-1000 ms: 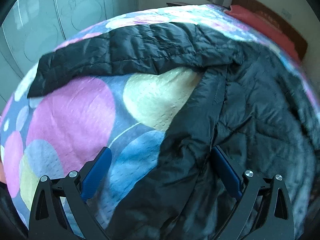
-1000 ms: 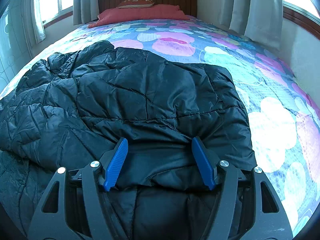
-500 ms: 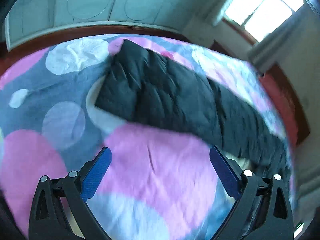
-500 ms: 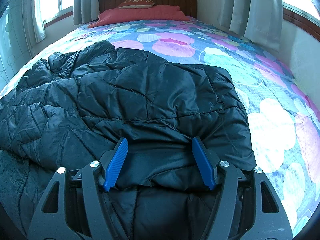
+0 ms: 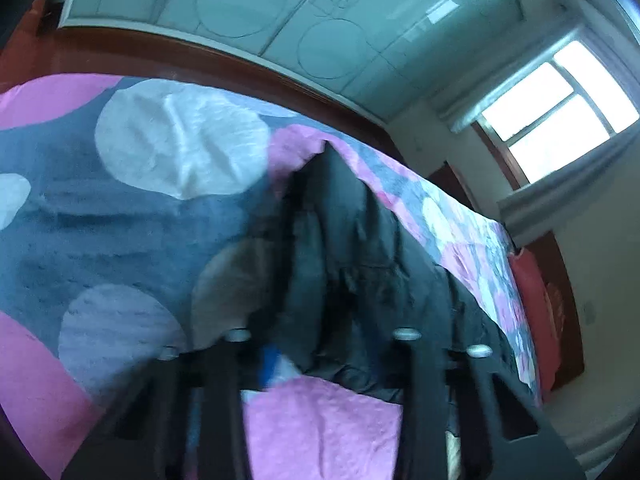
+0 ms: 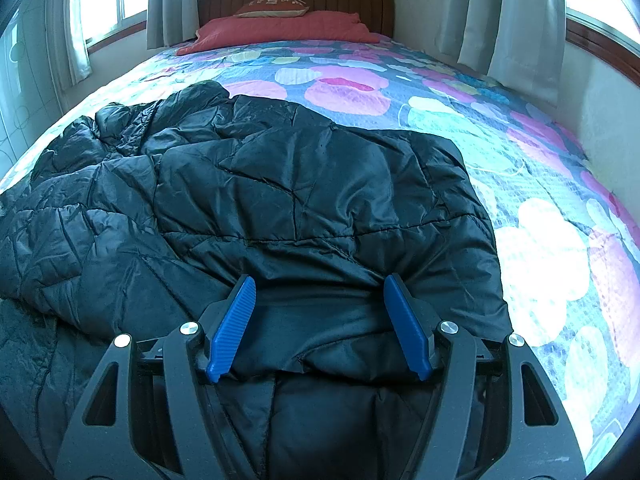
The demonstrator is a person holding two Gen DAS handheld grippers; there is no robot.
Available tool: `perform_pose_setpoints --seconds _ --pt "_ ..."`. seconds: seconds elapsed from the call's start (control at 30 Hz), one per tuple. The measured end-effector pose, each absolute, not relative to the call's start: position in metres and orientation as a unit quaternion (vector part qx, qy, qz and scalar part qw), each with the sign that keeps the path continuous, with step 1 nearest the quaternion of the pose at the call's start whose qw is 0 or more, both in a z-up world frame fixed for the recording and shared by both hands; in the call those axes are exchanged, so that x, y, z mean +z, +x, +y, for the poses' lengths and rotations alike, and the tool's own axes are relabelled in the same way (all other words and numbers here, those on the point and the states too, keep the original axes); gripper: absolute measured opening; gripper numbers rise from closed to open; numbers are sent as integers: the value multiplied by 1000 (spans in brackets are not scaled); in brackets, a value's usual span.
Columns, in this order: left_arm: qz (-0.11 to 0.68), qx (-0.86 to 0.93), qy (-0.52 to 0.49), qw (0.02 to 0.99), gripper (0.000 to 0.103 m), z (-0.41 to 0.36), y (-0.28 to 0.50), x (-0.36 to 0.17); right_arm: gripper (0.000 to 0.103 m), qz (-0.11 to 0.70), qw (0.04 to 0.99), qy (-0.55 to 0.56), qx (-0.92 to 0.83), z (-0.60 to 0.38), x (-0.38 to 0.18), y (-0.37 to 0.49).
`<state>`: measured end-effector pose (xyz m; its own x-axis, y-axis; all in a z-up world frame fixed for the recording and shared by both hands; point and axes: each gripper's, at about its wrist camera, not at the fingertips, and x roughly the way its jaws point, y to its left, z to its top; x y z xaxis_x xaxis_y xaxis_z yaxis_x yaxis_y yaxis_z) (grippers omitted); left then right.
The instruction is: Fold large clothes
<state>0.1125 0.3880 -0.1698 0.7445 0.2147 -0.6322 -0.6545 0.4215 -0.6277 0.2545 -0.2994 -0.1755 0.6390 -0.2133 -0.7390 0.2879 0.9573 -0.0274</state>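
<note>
A large black quilted jacket [image 6: 304,200] lies spread on the bed, its right side folded over the middle. My right gripper [image 6: 320,292] is open, its blue pads resting on the jacket's near edge, one to each side of a fabric ridge. In the blurred left wrist view, the jacket's long sleeve [image 5: 352,248] stretches away across the bedspread. My left gripper [image 5: 320,344] sits low over the sleeve's near end, with black fabric between its fingers. One blue pad [image 5: 270,360] shows; the blur hides how far the jaws stand.
The bedspread [image 6: 540,248] has pink, white and blue circles. Red pillows [image 6: 280,28] and a wooden headboard are at the far end. A wardrobe with glass doors [image 5: 320,20] stands past the bed's foot. Curtained windows [image 5: 552,112] flank the bed.
My left gripper swung from the jacket body out along the sleeve and dropped onto its near end. The right gripper and the jacket body have stayed still.
</note>
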Motion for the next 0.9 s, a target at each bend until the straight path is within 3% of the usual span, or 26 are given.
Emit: perform_pose_setpoints --seconds 0.13,0.47,0.63,0.9 --pt "239 273 -449 816 10 390 117 -164 66 402 904 46 -139 -299 -175 254" --pt "196 218 -321 901 8 324 152 -84 66 402 904 45 -139 -299 -175 254" --pt "196 134 -250 939 8 249 187 -41 66 402 904 45 -139 -300 -175 255" --pt "246 19 -159 956 8 119 230 -42 67 402 904 45 -140 -299 -175 254"
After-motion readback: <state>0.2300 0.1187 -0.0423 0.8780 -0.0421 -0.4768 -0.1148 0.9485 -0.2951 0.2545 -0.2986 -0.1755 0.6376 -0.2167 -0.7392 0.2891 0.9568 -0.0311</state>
